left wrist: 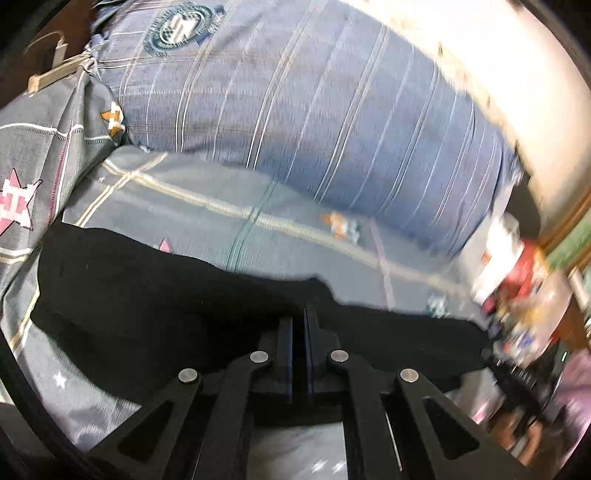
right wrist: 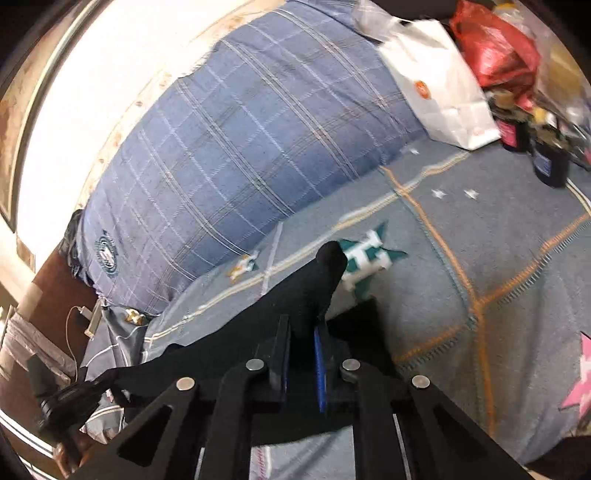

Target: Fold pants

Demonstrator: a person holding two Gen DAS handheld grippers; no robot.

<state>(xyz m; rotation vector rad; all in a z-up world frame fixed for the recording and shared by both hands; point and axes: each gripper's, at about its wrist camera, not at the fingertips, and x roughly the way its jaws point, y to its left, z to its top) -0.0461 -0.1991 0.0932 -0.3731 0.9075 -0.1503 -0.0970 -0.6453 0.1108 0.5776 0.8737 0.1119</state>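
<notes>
At the bottom of the left wrist view, the left gripper (left wrist: 298,314) is closed tight on the edge of the black pants (left wrist: 147,295). In the right wrist view, the right gripper (right wrist: 301,325) pinches a bunched-up bit of the pants (right wrist: 317,280), which pokes up past its tips. The pants lie across a grey bed sheet (right wrist: 461,240) with stars. Farther back sits a big blue checked pillow (left wrist: 332,122). Its round badge (left wrist: 181,27) is too blurry to read. The white bag (right wrist: 439,85) at the upper right has an orange mark.
</notes>
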